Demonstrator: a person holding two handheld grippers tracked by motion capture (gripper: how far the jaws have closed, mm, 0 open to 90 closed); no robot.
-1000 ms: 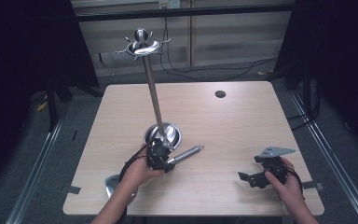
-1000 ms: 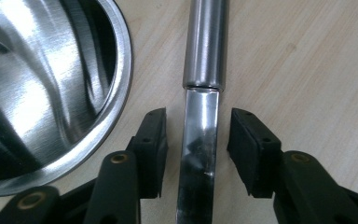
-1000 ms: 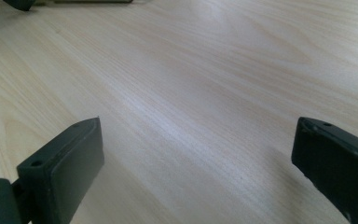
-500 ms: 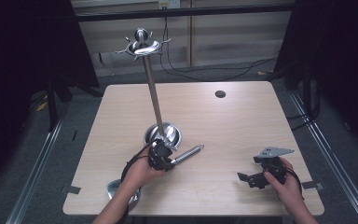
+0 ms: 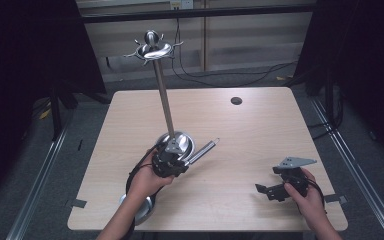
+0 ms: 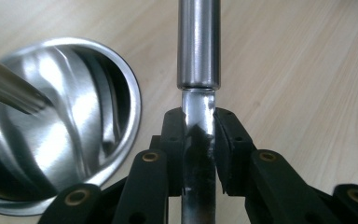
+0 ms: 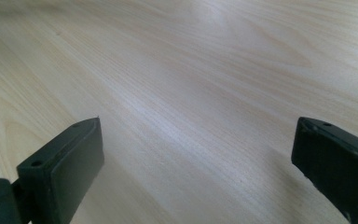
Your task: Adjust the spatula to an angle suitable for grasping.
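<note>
A loose shiny metal rod (image 5: pixel 203 148) lies slanted just right of the stand's domed base (image 5: pixel 181 141). My left gripper (image 5: pixel 185 161) is shut on the rod's thinner near end; its jaws have just been closing, with the rod between them. In the left gripper view both pads press the rod (image 6: pixel 198 51) from either side at my left gripper (image 6: pixel 199 135), and the stand's base (image 6: pixel 74 116) sits at the left. My right gripper (image 5: pixel 266 190) rests near the table's front right, open, with bare wood between its jaws (image 7: pixel 196 154).
The stand's thin pole (image 5: pixel 164 100) rises from the base to a hooked metal top (image 5: pixel 152 50). A round metal piece (image 5: pixel 142 209) lies at the front edge under the left forearm. A dark round hole (image 5: pixel 236 100) marks the far side of the wooden table (image 5: pixel 260 135).
The left gripper has closed onto the rod, and the rod's free end now sits a little higher in the picture. The right hand has stayed put.
</note>
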